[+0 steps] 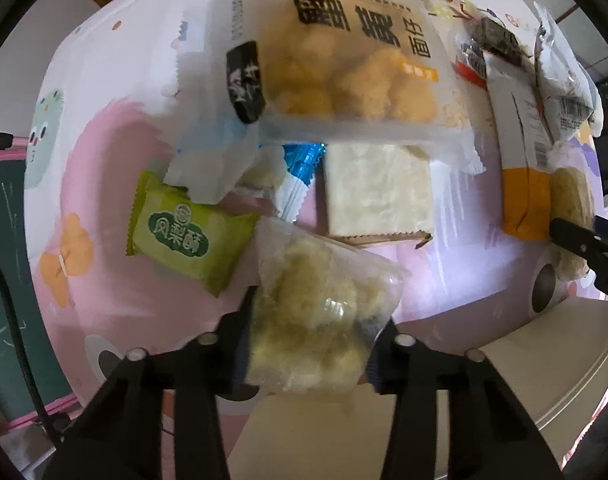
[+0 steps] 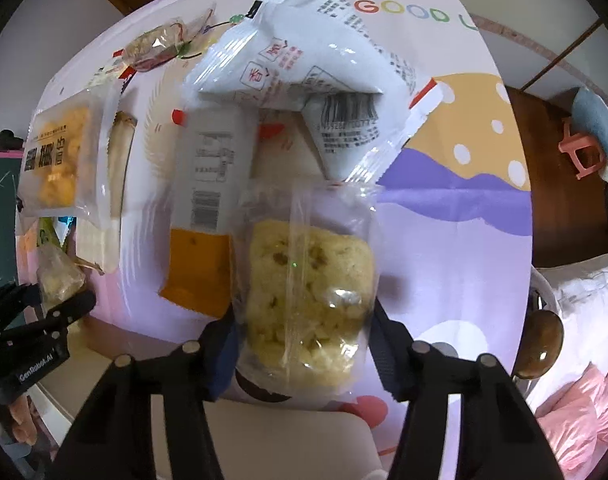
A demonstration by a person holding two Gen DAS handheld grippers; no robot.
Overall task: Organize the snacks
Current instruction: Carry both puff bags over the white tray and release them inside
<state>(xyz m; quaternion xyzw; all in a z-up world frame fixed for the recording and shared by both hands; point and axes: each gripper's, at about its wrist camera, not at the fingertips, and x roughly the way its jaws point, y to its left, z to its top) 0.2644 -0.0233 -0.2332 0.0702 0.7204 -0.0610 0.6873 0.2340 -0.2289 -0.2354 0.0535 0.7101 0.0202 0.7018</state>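
My left gripper (image 1: 316, 328) is shut on a clear bag of pale yellow puffed snacks (image 1: 316, 312), held just above the table's near edge. My right gripper (image 2: 304, 332) is shut on a clear-wrapped yellow rice cake (image 2: 310, 292). The left gripper also shows in the right wrist view (image 2: 52, 300) with its bag (image 2: 58, 274). The right gripper's finger (image 1: 580, 244) and its cake (image 1: 572, 204) show at the right of the left wrist view. On the table lie a green pineapple-cake packet (image 1: 184, 232), a large clear pack of golden puffs (image 1: 352, 56) and a white block pack (image 1: 378, 192).
A white and orange packet (image 2: 202, 208) lies left of the rice cake, a white pouch (image 2: 324, 76) beyond it. Small candy wrappers (image 2: 160, 46) lie at the far side. The cartoon tablecloth (image 2: 464, 216) covers the table. A white chair edge (image 1: 544, 356) is near right.
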